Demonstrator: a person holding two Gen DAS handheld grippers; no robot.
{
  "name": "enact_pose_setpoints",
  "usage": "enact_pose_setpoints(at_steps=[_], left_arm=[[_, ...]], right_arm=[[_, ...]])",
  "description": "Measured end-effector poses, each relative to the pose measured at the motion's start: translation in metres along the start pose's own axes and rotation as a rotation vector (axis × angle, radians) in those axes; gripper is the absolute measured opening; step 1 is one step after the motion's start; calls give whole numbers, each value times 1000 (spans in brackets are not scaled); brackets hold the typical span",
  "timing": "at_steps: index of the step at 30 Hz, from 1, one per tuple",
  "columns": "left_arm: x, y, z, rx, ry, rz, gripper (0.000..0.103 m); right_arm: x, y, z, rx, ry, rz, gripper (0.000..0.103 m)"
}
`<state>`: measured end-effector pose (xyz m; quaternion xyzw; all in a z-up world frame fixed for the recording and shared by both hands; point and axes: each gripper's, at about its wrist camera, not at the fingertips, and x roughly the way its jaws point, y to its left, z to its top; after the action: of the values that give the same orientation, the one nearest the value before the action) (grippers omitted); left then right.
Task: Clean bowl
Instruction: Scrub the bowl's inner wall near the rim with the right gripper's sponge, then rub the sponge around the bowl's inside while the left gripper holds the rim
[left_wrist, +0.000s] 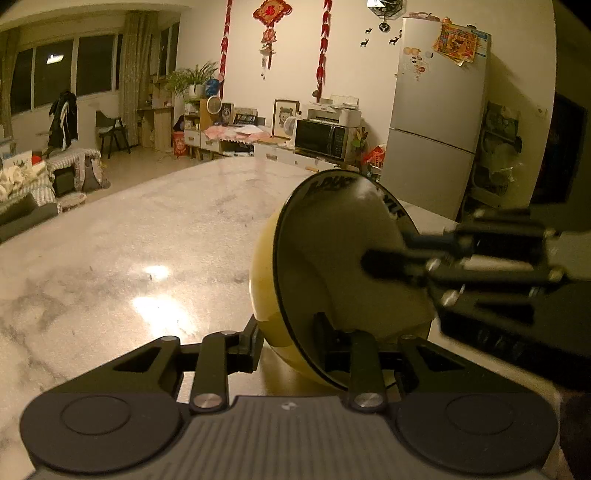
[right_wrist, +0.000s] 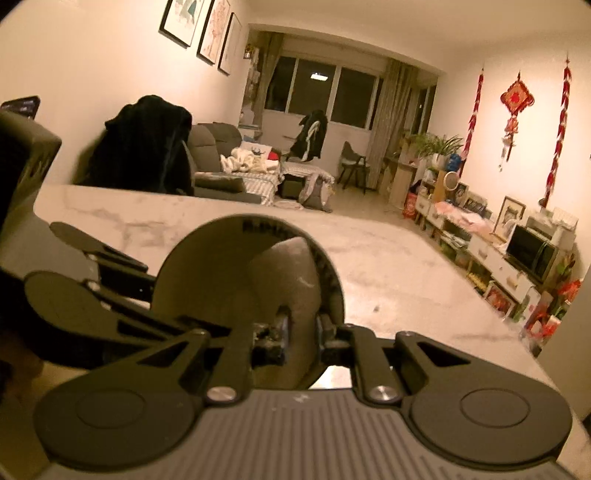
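Left wrist view shows the left tool (left_wrist: 288, 345) pinching the rim of a yellow round bowl with a black rim and pale inside (left_wrist: 325, 266), one finger on the yellow outer wall and the other inside. That bowl is tipped on its side above the white marbled stone worktop (left_wrist: 129, 240), its opening turned to the right. Black lettering runs round the inner rim, too blurred to read. From the right, the right tool (left_wrist: 376, 264) reaches into the opening, blurred.

Right wrist view looks straight into the bowl (right_wrist: 207, 273). Here the right tool (right_wrist: 301, 328) has its fingers pressed onto a crumpled grey-white cloth or tissue (right_wrist: 291, 273), which lies against the inner wall on the bowl's right side. At left, the left tool (right_wrist: 122, 273) meets the bowl's edge. Behind the worktop (right_wrist: 388, 258) lies a living room with a grey sofa (right_wrist: 218, 147).
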<state>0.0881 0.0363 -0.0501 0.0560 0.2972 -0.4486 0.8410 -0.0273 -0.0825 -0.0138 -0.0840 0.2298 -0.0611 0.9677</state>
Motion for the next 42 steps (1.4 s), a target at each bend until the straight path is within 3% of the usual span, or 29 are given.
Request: enact_pose_setpoints(at_steps=[5,8,11,13,16,18,21,37,42], left_arm=[[-2,7,1,-49,-3,-16,24],[-8,-3,4,11,-38,49,21],[-19,-18,5,122,-139,189,12],[-22,-21,6,140,-167,204,12],[-20,-16,6,102,-152,179,13],[-14,-10,6,50,-107,118,25],[-7,-3,6,3,-64,52,27],[-7,-12,-1,69,-49,71,30],[-5,-13,-1,75,-35,65,31]], right_arm=[[-1,1,-1,-7,1,-4,16],[-1,1,-1,1,9,5,16],[-1,2,-2,38,29,63,16],[-1,5,-4,28,29,62,16],[0,8,-5,7,24,49,16],[0,7,-5,7,22,47,16],[-3,6,-2,-1,3,36,17],[-20,4,18,-43,-95,-23,15],[-7,-1,7,-9,-26,-8,15]])
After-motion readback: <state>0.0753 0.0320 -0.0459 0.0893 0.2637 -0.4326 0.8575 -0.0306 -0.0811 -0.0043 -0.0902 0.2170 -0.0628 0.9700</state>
